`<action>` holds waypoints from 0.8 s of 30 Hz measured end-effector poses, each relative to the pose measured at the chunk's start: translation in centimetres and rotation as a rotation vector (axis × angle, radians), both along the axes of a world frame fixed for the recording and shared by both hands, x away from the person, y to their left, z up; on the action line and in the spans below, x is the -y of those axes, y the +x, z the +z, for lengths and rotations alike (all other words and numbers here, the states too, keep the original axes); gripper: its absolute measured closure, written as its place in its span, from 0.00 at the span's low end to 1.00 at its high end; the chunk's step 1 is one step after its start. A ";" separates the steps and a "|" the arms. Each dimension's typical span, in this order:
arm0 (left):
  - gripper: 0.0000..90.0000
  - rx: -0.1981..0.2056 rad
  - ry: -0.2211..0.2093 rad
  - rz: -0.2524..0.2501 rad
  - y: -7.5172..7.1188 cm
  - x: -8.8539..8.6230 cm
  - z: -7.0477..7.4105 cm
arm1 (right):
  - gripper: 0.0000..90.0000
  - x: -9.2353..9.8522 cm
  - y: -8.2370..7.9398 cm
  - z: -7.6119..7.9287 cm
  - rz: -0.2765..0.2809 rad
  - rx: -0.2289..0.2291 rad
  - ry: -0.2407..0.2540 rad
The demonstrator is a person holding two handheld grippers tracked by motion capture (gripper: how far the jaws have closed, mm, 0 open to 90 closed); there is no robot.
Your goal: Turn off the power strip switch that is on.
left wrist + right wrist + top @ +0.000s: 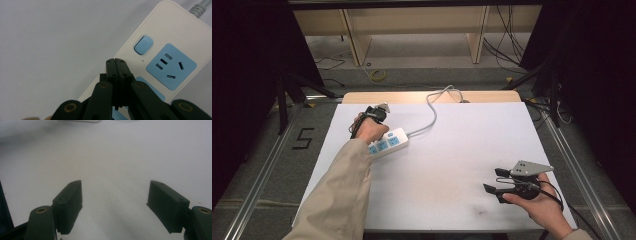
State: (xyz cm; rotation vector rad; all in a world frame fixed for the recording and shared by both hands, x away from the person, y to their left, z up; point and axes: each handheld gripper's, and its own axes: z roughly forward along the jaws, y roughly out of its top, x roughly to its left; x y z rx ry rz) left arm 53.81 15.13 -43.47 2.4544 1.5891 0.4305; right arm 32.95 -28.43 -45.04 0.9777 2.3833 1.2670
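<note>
From the high view I see my left gripper (pixel 379 112) over the white power strip (pixel 388 142) at the table's (pixel 462 150) far left; my right gripper (pixel 499 181) rests near right. Left gripper view: jaws pressed together above the strip, just short of its blue switch (pixel 143 45). Right gripper view: jaws wide apart over bare table.

A white power strip (pixel 388 143) with blue socket faces and a blue switch (pixel 143 45) lies flat and slantwise near the desk's (pixel 462 165) far left corner, its grey cord (pixel 432 112) running off over the far edge.
</note>
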 end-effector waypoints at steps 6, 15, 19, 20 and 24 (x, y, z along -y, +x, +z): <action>1.00 -0.004 -0.010 0.007 0.0 -0.1 -0.1 | 0.32 0.0 -0.1 0.0 -0.001 -0.002 0.000; 1.00 -0.007 0.013 -0.001 0.1 0.1 -0.1 | 0.32 0.0 0.0 0.0 -0.002 -0.003 0.001; 1.00 -0.007 0.008 0.002 0.1 0.1 -0.1 | 0.32 0.0 -0.1 0.0 0.000 0.001 0.001; 1.00 -0.008 0.009 0.002 0.1 0.1 -0.1 | 0.32 0.0 -0.1 0.0 0.000 0.001 0.000; 1.00 -0.007 0.009 0.003 0.1 0.1 -0.1 | 0.32 0.0 0.0 0.0 -0.001 -0.002 0.001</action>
